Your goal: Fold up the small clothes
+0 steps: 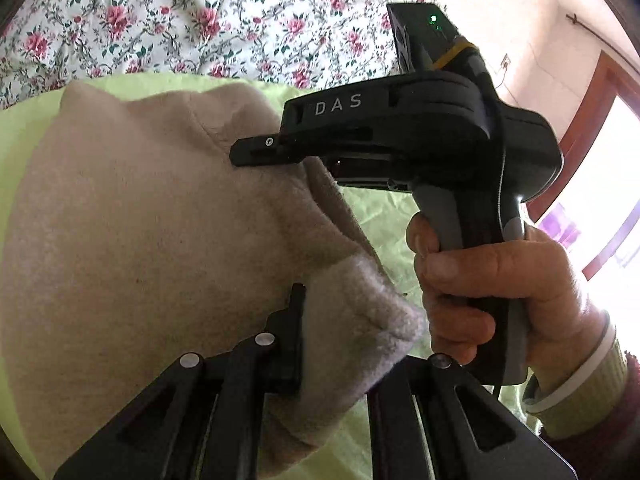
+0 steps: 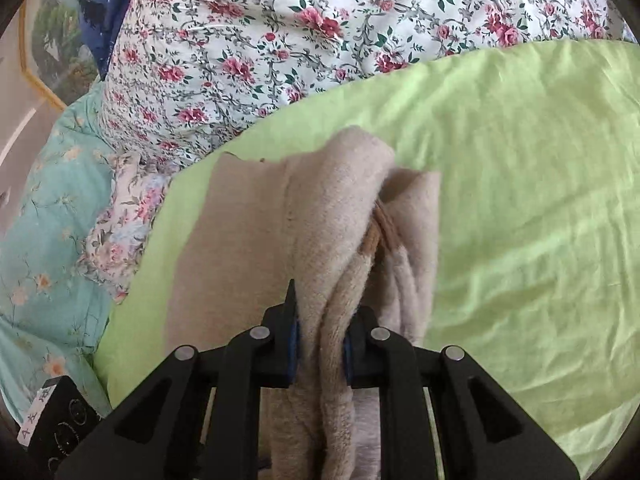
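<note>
"DAS" is written on the right gripper (image 1: 256, 152). One beige cloth (image 2: 256, 216) lies on the green sheet (image 2: 520, 184). Both grippers pinch it: the left gripper (image 1: 344, 344) holds a corner, the right's jaws squeeze a fold.

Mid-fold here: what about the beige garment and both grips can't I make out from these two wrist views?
- Left wrist view: the left gripper right finger is hidden under the beige garment.
- Right wrist view: the right gripper covers the garment's near edge; the frame cuts it off.
- Either view: garment type and bunched layers unclear.
</note>
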The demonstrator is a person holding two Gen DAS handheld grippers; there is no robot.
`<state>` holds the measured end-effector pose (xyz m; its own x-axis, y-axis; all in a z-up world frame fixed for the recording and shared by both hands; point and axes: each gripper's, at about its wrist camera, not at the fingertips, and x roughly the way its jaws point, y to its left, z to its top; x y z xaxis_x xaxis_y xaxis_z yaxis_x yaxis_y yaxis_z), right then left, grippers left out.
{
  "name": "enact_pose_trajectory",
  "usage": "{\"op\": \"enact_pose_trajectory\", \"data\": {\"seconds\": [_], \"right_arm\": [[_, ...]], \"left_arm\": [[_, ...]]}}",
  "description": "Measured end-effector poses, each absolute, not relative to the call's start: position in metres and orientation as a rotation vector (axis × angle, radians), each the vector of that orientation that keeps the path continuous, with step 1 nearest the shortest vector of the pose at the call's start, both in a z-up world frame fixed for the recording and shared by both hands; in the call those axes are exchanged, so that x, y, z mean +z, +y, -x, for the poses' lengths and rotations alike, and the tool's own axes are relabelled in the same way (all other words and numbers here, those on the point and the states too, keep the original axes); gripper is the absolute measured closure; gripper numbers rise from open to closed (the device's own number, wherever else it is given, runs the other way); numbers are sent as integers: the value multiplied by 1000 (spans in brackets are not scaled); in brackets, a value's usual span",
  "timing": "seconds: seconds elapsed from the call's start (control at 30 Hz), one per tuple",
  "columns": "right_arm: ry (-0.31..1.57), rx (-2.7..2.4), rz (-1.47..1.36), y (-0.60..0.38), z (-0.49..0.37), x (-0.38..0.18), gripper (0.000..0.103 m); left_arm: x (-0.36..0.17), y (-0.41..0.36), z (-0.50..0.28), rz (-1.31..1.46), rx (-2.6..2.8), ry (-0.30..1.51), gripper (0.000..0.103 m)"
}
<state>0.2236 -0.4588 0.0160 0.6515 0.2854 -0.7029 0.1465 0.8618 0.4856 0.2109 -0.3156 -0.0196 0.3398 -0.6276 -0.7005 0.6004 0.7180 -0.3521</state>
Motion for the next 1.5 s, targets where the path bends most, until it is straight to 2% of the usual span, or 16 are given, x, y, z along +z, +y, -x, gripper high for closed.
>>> {"op": "enact_pose_trajectory", "data": {"seconds": [0.2,0.23,0.3,0.37,0.4,0.47,0.5,0.53,0.73,0.93,1.3,1.4,1.43,1.47,1.5], "right_arm": [[891,53,-479,-457,-228,-1,82],[881,46,-480,-457,-226,-1,78],[866,27,-498,-460,-221,2,70],[853,1,-496,-460,-214,6,68],[851,-15,-488,-460,-210,9,64],[849,-55,-481,-461,-198,14,49],[846,-63,-486,-461,-193,16,40],[837,-62,-498,-462,-185,18,36],[842,-41,-551,-459,-158,15,33],[859,-10,-594,-453,-153,1,32],[860,48,-715,-464,-178,-17,32],[878,57,-717,-462,-187,-23,32],[882,62,-720,-461,-189,-24,33],[891,74,-723,-459,-192,-27,36],[902,85,-727,-457,-195,-28,46]], "left_arm": [[-28,-315,-211,59,-803,968,92],[-27,-313,-209,61,-804,970,90],[-24,-309,-205,62,-809,987,83],[-19,-301,-200,75,-824,1005,67],[-16,-296,-197,81,-828,1006,62],[-9,-285,-190,91,-829,998,45],[-4,-275,-184,94,-828,988,43],[-1,-270,-180,92,-824,981,40],[18,-212,-179,143,-765,941,22],[13,-164,-213,247,-675,983,21],[-44,-177,-302,391,-700,1157,18],[-51,-179,-313,427,-734,1162,21],[-52,-180,-314,429,-742,1162,31],[-53,-182,-316,425,-747,1167,36],[-53,-181,-315,419,-746,1164,38]]}}
